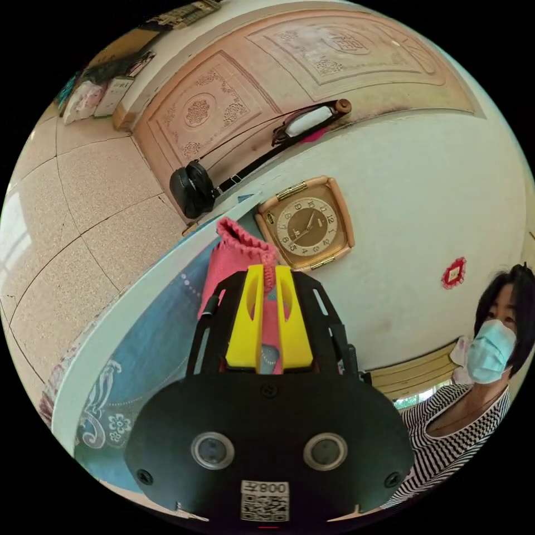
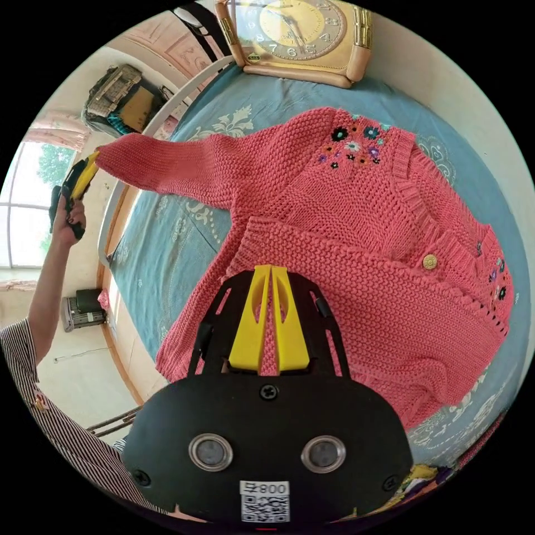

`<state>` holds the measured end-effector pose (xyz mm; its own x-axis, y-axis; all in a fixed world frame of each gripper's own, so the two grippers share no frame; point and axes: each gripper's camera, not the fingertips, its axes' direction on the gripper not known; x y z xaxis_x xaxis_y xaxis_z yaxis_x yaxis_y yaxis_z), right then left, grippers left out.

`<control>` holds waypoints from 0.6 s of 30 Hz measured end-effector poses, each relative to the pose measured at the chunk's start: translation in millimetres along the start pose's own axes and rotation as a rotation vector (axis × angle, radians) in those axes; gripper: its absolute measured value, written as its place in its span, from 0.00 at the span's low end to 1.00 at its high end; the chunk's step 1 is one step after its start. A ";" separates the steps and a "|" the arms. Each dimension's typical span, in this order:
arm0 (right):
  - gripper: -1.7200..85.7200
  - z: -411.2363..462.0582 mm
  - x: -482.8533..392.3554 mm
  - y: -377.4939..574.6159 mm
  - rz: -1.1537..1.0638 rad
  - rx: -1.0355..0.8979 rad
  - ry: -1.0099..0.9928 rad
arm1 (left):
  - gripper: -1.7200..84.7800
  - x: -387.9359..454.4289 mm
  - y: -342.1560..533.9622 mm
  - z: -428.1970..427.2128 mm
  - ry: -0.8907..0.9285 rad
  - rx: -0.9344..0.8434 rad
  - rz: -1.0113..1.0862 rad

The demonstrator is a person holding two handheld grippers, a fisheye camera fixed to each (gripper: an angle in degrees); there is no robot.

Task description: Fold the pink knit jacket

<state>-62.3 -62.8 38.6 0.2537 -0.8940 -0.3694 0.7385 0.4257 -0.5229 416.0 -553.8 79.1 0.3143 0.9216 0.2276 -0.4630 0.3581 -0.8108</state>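
L gripper [image 1: 269,277] clamps jacket [image 2: 356,245] sleeve, stretched sideways

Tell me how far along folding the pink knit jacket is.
Early. The pink knit jacket lies on the blue patterned cloth, one sleeve already across its front. The left gripper holds the other sleeve's cuff stretched outward; the right gripper is shut on the folded sleeve. The body fold remains.

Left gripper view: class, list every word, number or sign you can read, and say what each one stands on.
"12", "11", "10", "9": hour numerals on the wall clock dial.
Maker's mark on the clock dial: too small to read.
Red wall sign: too small to read.
Code sticker: its characters are not clearly readable.
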 end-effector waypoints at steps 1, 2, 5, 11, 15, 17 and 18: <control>0.04 -14.0 5.8 6.6 0.009 0.062 -0.074 | 0.06 20.4 9.8 11.2 0.033 -0.033 0.058; 0.05 -26.9 11.8 11.8 0.018 0.116 -0.166 | 0.06 39.8 22.2 24.3 0.051 -0.063 0.109; 0.10 -44.8 25.6 11.6 0.028 0.194 -0.474 | 0.06 80.1 59.0 66.1 0.071 -0.160 0.218; 0.13 -50.1 42.9 -12.0 -0.016 0.228 -0.561 | 0.06 131.3 143.1 161.9 0.017 -0.377 0.356; 0.14 -12.3 79.9 -3.6 0.090 0.133 -0.681 | 0.06 149.0 182.7 196.1 -0.062 -0.437 0.419; 0.14 7.6 110.4 18.6 0.195 0.141 -0.802 | 0.06 161.2 204.8 211.2 -0.123 -0.471 0.490; 0.14 11.5 117.6 24.1 0.220 0.145 -0.828 | 0.06 164.1 210.0 214.7 -0.140 -0.480 0.506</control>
<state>-7.5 -159.3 -8.6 0.7312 -0.6319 0.2569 0.6775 0.6291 -0.3810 192.5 -295.3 61.9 0.0323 0.9795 -0.1989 -0.0973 -0.1950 -0.9760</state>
